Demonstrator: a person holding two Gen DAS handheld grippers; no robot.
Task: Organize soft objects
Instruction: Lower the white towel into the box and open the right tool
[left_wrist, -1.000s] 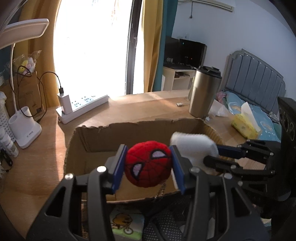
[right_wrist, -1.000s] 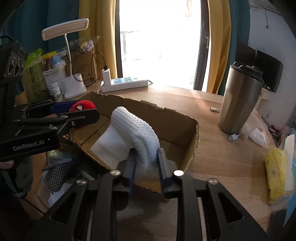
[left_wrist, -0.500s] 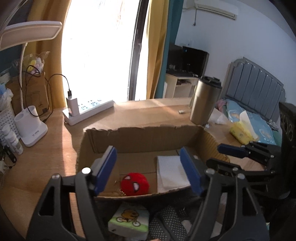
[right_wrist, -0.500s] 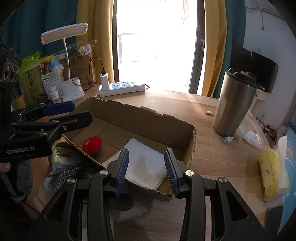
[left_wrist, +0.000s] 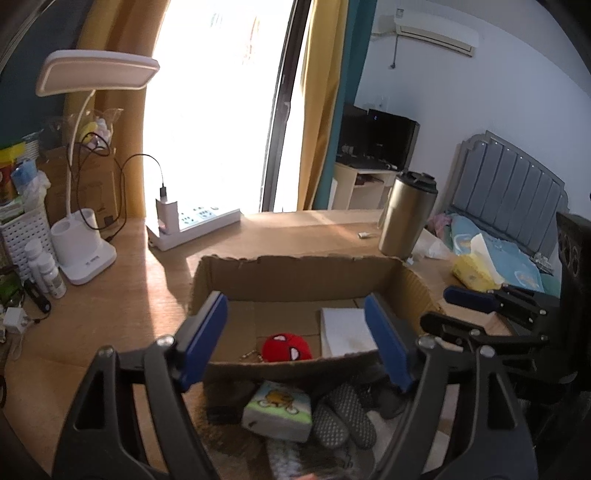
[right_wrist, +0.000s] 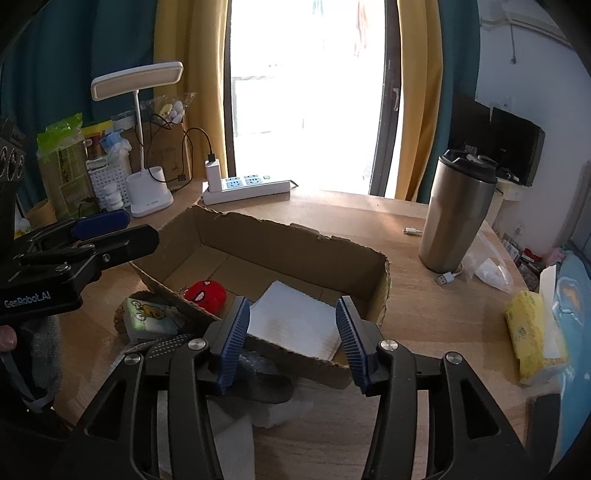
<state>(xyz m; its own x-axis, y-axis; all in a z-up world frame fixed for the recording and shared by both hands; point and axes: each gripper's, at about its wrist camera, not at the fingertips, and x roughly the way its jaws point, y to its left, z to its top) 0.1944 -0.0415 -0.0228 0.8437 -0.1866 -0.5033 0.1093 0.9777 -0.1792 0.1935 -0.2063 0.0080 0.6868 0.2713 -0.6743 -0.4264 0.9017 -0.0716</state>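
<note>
A torn cardboard box (left_wrist: 295, 269) (right_wrist: 295, 240) sits on the wooden desk. Inside lie a red Spider-Man plush (left_wrist: 287, 347) (right_wrist: 205, 291) and a folded white cloth (left_wrist: 345, 330) (right_wrist: 295, 325). My left gripper (left_wrist: 295, 339) is open and empty above the box's near wall. My right gripper (right_wrist: 291, 332) is open and empty above the white cloth. In front of the box lie a cartoon-print sponge (left_wrist: 279, 410) (right_wrist: 151, 317) and grey dotted socks (left_wrist: 340, 413) (right_wrist: 166, 345).
A steel tumbler (left_wrist: 406, 218) (right_wrist: 456, 214) stands right of the box. A yellow tissue pack (right_wrist: 532, 332) lies further right. A white power strip (right_wrist: 243, 186) and a desk lamp (right_wrist: 147, 192) stand behind. Bottles and a basket crowd the left edge.
Both grippers opened and let go: the plush and the white cloth dropped into the box. Both grippers then drew back and up from the box.
</note>
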